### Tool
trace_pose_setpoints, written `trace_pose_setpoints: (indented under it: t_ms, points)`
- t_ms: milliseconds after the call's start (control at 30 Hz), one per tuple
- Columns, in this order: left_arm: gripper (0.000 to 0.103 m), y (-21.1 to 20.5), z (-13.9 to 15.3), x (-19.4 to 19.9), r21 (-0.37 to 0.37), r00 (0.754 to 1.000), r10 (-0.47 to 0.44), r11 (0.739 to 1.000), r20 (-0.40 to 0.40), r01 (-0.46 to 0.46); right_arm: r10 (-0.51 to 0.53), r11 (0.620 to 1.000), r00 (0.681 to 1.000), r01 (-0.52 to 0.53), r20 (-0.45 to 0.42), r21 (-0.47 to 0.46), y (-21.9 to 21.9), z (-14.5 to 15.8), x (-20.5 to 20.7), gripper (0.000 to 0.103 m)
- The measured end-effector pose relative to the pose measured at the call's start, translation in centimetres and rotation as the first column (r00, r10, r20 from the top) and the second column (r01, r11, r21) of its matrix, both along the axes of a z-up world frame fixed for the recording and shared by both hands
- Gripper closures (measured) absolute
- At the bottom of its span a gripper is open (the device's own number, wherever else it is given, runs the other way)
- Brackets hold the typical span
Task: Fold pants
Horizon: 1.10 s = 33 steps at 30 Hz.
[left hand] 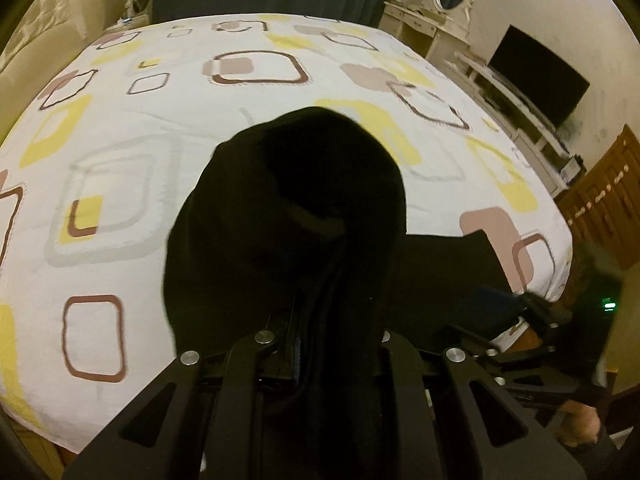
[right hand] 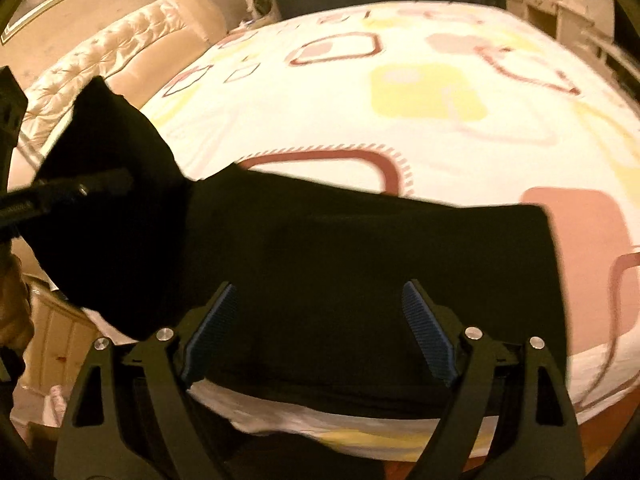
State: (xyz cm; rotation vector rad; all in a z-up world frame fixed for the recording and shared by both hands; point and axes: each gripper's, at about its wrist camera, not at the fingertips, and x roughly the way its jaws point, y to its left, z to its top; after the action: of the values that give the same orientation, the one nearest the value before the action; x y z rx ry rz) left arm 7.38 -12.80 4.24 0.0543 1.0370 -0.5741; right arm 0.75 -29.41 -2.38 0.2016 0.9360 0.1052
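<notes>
Left wrist: left tongs (left hand: 336, 320) clamp bunched black pants (left hand: 288, 216); right tongs (right hand: 320, 332) spread wide over them.

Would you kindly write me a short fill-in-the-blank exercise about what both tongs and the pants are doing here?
1. The left tongs are shut on the ____ pants.
2. The right tongs are ____, gripping nothing.
3. The pants lie partly on a patterned ____.
4. Beyond the bed, a dark ____ stands on a white unit.

Missing: black; open; bed; television
</notes>
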Motion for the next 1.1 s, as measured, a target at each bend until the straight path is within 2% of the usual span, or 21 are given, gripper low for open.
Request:
trace_pose_setpoints:
  t_ms: [200, 433, 633, 800, 1100]
  points:
    - [0.089, -3.6, -2.3, -0.5, 0.068, 1.0, -0.017, 0.998, 0.009, 0.016, -0.043, 0.997, 0.997, 0.047, 0.059, -0.066, -2.1, 1.1, -1.2, 0.014]
    - [0.089, -6.7, -4.7, -1.2, 0.128, 1.0, -0.003, 0.992, 0.018, 0.001, -0.081, 0.994, 0.993, 0.086, 0.084, -0.063, -3.8, 1.4, -1.9, 0.014]
    - [0.089, -8.3, -6.5, -1.8, 0.184, 0.999, 0.018, 0.983, 0.033, -0.024, -0.113, 0.99, 0.988, 0.121, 0.106, -0.067, -5.1, 1.6, -2.3, 0.014]
    - [0.089, -9.1, -7.4, -2.3, 0.227, 0.997, 0.032, 0.973, 0.077, -0.049, -0.137, 0.988, 0.984, 0.144, 0.117, -0.054, -6.1, 1.7, -2.6, 0.014]
    - [0.089, -9.8, -8.2, -3.0, 0.266, 0.99, 0.054, 0.96, 0.132, -0.088, -0.155, 0.985, 0.981, 0.162, 0.119, -0.053, -7.0, 1.4, -2.7, 0.014]
